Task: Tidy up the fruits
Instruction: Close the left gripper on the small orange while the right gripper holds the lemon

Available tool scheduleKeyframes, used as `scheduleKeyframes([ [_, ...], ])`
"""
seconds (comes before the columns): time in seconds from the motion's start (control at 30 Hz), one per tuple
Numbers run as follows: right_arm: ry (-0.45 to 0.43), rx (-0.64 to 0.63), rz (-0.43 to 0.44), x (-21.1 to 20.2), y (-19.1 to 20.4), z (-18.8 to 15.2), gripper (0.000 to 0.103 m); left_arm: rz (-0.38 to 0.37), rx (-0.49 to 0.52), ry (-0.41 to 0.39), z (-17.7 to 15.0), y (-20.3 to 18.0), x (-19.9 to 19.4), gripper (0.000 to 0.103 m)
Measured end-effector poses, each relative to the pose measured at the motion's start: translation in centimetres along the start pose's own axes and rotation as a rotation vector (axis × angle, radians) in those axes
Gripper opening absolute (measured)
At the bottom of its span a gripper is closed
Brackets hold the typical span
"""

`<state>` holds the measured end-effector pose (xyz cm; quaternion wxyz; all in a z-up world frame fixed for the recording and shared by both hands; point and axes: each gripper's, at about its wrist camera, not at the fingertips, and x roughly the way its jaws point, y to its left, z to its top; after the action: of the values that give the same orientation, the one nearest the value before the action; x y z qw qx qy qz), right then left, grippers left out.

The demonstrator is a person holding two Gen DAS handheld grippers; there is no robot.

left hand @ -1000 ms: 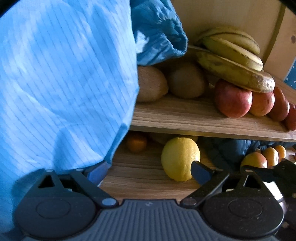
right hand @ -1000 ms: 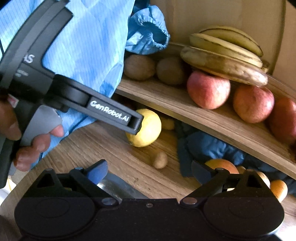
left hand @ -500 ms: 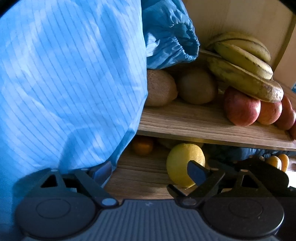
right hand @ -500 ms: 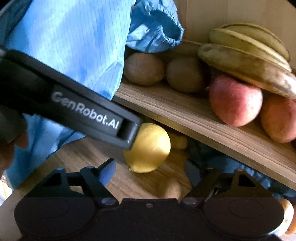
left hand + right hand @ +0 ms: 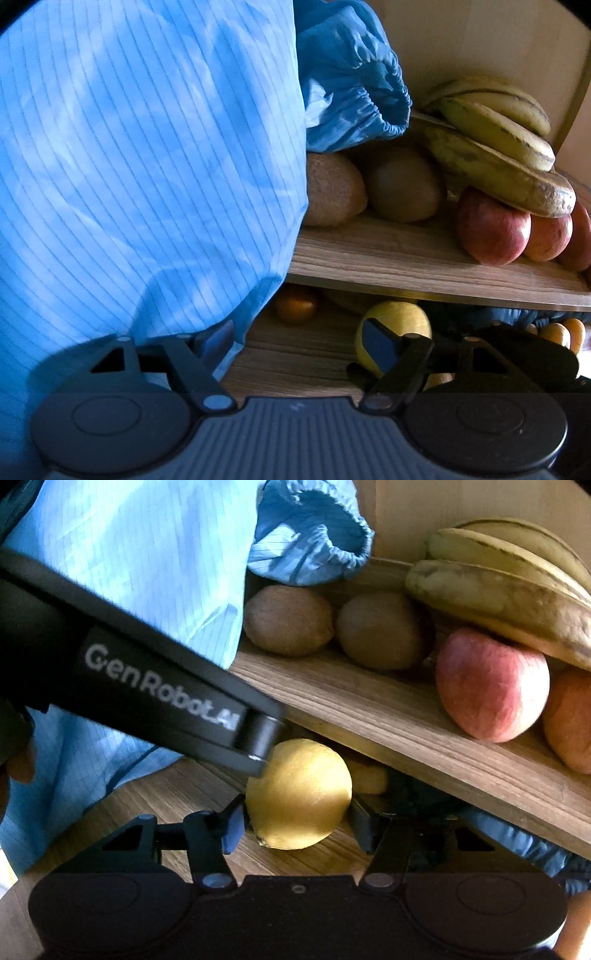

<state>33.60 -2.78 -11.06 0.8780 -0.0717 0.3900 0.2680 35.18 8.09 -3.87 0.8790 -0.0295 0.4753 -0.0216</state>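
Your right gripper [image 5: 295, 821] has its jaws closing around the round yellow lemon [image 5: 301, 794], which sits on the lower wooden board [image 5: 192, 794] just under the front edge of the upper wooden shelf [image 5: 388, 716]; the pads flank it closely, but firm contact cannot be told. Your left gripper [image 5: 299, 339] is also closing, fairly wide, nothing between its fingers; its right finger [image 5: 380, 345] sits in front of the lemon [image 5: 402, 317], its left finger against the pale blue striped garment [image 5: 147, 166]. Risks: the left gripper's black body [image 5: 166, 698] touches or nearly touches the top of the lemon, so the two tools may collide or nudge it sideways as you squeeze. The lemon is round and smooth-skinned; an off-centre pinch could squirt it toward the far back. Lifting straight up may knock it on the shelf edge. The loose garment could snag a finger. Count: one lemon; two brown fuzzy kiwis [image 5: 288, 620]; three yellow-brown bananas [image 5: 498, 579]; three red apples [image 5: 493, 229] in the left view; one dark orange [image 5: 295, 304] far under the shelf; a few small oranges [image 5: 554, 332] at right, number unclear.
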Motion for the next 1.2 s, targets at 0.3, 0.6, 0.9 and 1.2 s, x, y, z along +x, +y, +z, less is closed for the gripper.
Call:
scheduleKeyframes([
  [0.3, 0.027, 0.016, -0.018, -1.5, -2.7, -0.6, 0.059, 0.017, 0.002, -0.001, -0.4, -1.0, 2.6, 0.066],
  [0.6, 0.030, 0.019, -0.016, -2.1, -2.8, -1.0, 0.059, 0.061, 0.017, -0.031, -0.3, -1.8, 4.7, 0.065],
  [0.9, 0.027, 0.023, -0.011, -1.6, -3.0, -0.8, 0.060, 0.060, 0.024, -0.037, -0.9, -2.6, 5.6, 0.061],
  [1.2, 0.021, 0.027, 0.001, -1.7, -3.2, -0.9, 0.060, 0.056, 0.022, -0.045, -1.4, -2.2, 5.8, 0.052],
])
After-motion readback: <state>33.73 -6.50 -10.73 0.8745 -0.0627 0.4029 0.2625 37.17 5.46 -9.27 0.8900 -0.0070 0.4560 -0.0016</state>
